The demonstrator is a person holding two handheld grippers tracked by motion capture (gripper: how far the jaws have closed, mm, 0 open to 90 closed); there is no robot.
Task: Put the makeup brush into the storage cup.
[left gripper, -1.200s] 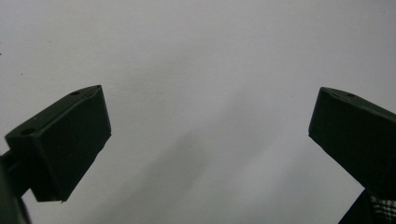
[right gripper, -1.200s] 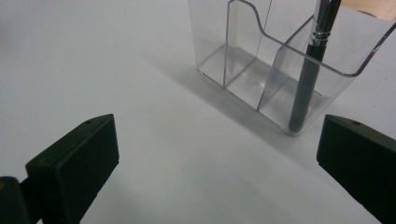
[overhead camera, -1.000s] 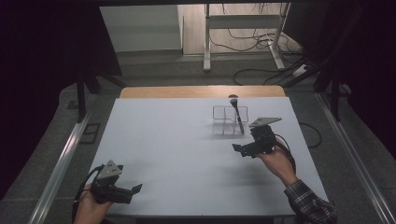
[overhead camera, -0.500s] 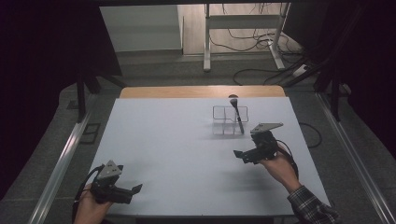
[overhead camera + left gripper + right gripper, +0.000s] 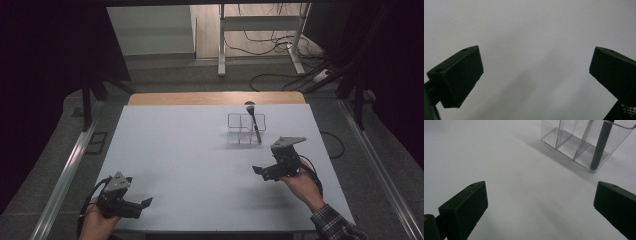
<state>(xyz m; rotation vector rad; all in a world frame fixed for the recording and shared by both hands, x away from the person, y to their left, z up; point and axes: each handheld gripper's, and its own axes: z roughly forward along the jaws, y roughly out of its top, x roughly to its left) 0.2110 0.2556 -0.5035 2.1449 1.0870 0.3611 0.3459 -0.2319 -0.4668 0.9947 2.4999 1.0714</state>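
Observation:
A clear plastic organiser (image 5: 244,129) with several compartments stands on the white table (image 5: 190,155), right of centre. A black make-up brush (image 5: 253,121) leans in its right front compartment, head up; the right gripper view has its grey handle (image 5: 600,146) inside the clear organiser (image 5: 574,142). My right gripper (image 5: 259,171) hovers open in front of the organiser, nothing between its jaws. My left gripper (image 5: 146,202) rests open near the table's front left corner. In the left gripper view the left gripper (image 5: 536,72) has bare white table between its jaws.
A wooden strip (image 5: 215,98) edges the table's far side. Metal rails (image 5: 67,170) run along both sides of the table. Cables (image 5: 280,75) and a metal stand (image 5: 260,35) are on the floor beyond. Dark curtains close in left and right.
My right gripper has drawn back from the organiser toward the table's front, staying open. The left gripper has not moved.

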